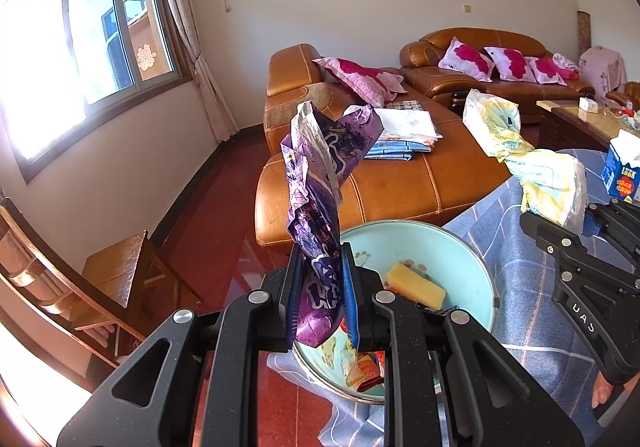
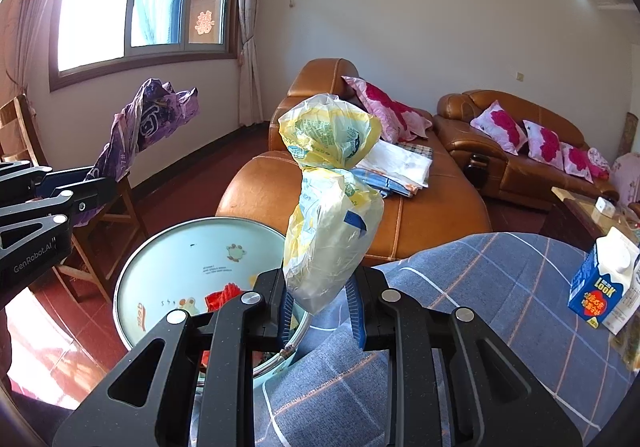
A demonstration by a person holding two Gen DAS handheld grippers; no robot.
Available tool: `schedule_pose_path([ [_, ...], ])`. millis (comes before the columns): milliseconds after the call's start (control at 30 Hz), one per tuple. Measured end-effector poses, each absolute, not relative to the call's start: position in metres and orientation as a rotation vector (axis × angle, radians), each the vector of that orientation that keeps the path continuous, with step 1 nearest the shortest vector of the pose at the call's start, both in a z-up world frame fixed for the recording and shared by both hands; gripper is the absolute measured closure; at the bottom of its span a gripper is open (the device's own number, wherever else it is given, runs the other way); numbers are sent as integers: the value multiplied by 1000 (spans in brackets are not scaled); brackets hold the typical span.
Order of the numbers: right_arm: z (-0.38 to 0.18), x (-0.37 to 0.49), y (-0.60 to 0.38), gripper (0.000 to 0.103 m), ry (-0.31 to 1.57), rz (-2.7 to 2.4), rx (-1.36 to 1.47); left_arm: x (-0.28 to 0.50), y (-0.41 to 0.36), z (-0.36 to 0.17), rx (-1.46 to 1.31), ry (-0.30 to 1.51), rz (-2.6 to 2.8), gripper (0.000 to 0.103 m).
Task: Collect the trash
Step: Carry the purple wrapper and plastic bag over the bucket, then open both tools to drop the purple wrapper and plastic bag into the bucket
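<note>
My left gripper [image 1: 320,279] is shut on a crumpled purple wrapper [image 1: 320,183] that sticks up above a pale green basin [image 1: 468,247]. The basin holds a yellow sponge [image 1: 416,285] and scraps of trash. My right gripper [image 2: 318,295] is shut on a yellow and white plastic bag [image 2: 332,215], held upright over the basin's [image 2: 160,247] right edge. In the left wrist view the right gripper [image 1: 560,223] appears at the right with the plastic bag [image 1: 520,159]. In the right wrist view the left gripper [image 2: 76,187] appears at the left with the purple wrapper [image 2: 148,123].
A table under a blue checked cloth [image 2: 500,287] carries a blue and white milk carton [image 2: 604,283]. Orange leather sofas [image 1: 400,175] with pink pillows stand behind. Wooden chairs [image 1: 112,279] stand at the left by the window.
</note>
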State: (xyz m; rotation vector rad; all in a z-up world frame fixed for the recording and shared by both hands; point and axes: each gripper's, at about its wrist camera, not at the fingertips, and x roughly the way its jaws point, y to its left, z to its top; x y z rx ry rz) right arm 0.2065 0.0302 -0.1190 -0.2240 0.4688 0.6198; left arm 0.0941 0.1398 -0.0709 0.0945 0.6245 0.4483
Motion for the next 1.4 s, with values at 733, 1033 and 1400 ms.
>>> schedule_pose_path([
  [733, -124, 214, 44, 79, 466, 677, -258, 96, 147, -74, 88, 636, 510, 85],
  [1033, -129, 216, 50, 79, 475, 691, -276, 94, 149, -75, 88, 633, 530, 85],
  [1400, -128, 214, 50, 79, 468, 695, -268, 94, 148, -78, 87, 639, 515, 85],
])
